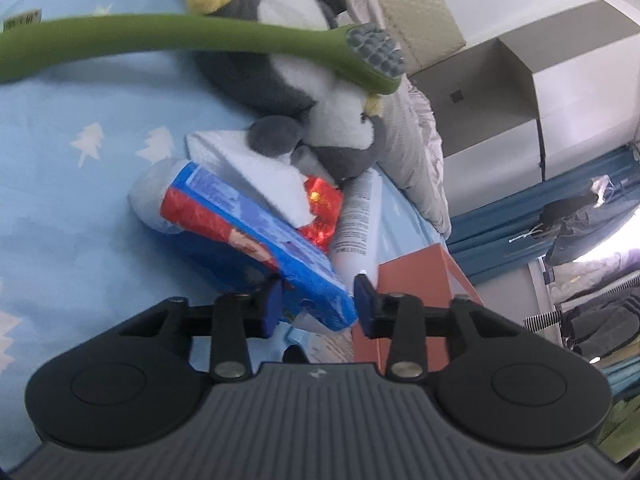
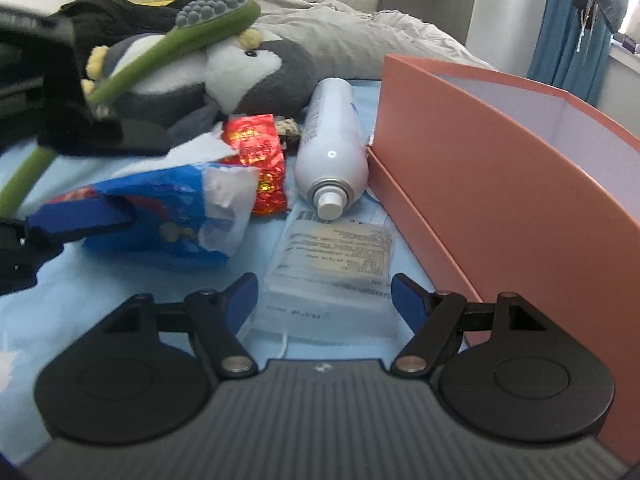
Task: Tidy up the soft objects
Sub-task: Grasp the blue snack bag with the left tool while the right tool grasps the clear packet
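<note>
A blue and red soft pack (image 1: 256, 236) lies on the light-blue bedsheet (image 1: 80, 120), and my left gripper (image 1: 320, 302) is shut on its near corner. In the right wrist view the same pack (image 2: 160, 208) looks crumpled between the left gripper's fingers (image 2: 92, 218). A grey and white penguin plush (image 1: 344, 128) (image 2: 240, 72) lies behind it. A green long-handled brush (image 1: 200, 32) (image 2: 208, 12) stretches across the plush. My right gripper (image 2: 326, 298) is open, its fingers either side of a clear flat plastic packet (image 2: 332, 268) without touching it.
A white spray can (image 2: 332, 148) lies beside an orange open box (image 2: 480, 160) on the right. A red foil packet (image 2: 256, 152) and a white cloth (image 1: 256, 168) sit between the pack and the plush. A grey duvet (image 2: 360, 40) is bunched at the back.
</note>
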A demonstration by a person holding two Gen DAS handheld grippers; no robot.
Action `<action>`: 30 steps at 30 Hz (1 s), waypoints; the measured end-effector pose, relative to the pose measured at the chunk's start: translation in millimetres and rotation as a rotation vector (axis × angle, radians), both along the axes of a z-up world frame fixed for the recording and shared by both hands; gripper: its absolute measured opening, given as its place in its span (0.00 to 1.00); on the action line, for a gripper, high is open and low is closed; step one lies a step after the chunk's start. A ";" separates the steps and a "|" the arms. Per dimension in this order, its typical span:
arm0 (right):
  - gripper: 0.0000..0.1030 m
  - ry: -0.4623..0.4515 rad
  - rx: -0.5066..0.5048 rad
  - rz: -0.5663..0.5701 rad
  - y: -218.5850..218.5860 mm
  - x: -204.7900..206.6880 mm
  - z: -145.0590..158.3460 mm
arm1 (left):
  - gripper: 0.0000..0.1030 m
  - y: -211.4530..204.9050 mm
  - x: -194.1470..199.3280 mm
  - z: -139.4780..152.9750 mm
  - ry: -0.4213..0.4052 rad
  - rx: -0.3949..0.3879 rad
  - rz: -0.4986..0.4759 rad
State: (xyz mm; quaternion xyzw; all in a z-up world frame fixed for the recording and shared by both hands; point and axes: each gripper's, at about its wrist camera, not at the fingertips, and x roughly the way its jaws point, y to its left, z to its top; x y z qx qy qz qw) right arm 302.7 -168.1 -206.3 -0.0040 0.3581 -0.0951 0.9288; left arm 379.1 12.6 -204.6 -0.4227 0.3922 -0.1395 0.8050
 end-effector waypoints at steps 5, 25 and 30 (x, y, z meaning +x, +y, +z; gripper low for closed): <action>0.73 0.022 0.032 -0.020 -9.8 6.8 -5.8 | 0.14 4.0 -0.6 -9.1 0.019 -0.031 0.000; 0.10 0.031 0.109 0.093 -16.4 -28.7 28.0 | 0.06 24.2 -76.7 18.6 0.013 0.095 -0.039; 0.08 0.037 0.111 0.131 -15.3 -51.1 40.7 | 0.05 32.5 -108.2 23.8 0.018 0.131 -0.060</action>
